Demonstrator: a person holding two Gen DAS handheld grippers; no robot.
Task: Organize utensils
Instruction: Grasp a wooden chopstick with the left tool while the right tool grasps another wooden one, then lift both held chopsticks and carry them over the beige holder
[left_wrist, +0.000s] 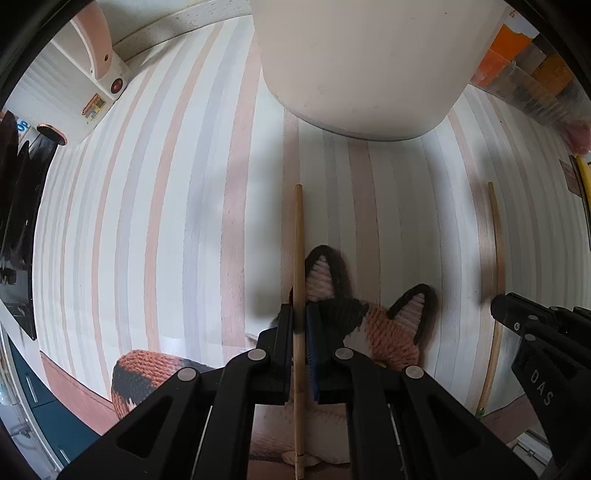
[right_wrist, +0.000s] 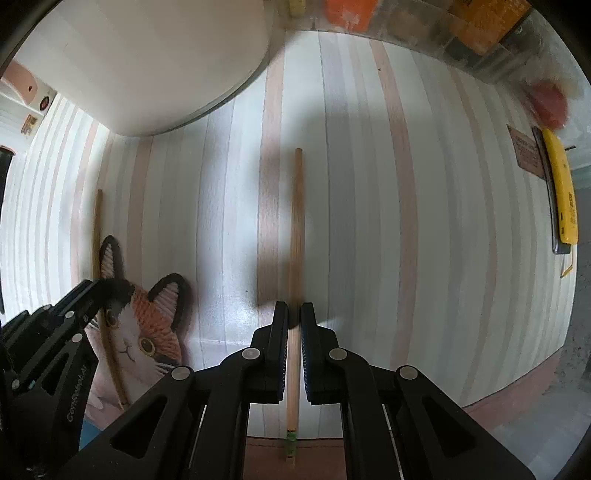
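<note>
My left gripper (left_wrist: 299, 314) is shut on a wooden chopstick (left_wrist: 298, 243) that points forward over the striped cloth, above a knitted cat-face coaster (left_wrist: 384, 325). My right gripper (right_wrist: 294, 312) is shut on a second wooden chopstick (right_wrist: 296, 221) with a green band near its rear end. In the left wrist view the right gripper (left_wrist: 496, 308) and its chopstick (left_wrist: 496, 236) show at the right. In the right wrist view the left gripper (right_wrist: 94, 286) and its chopstick (right_wrist: 98, 229) show at the left. A large white container (left_wrist: 365, 62) stands ahead of both; it also shows in the right wrist view (right_wrist: 140, 62).
The striped tablecloth (left_wrist: 166, 221) covers the table. A white appliance with a red button (left_wrist: 107, 77) sits at the far left. A clear box with orange and brown contents (right_wrist: 480, 29) stands at the back right. A yellow tool (right_wrist: 561, 192) lies at the right edge.
</note>
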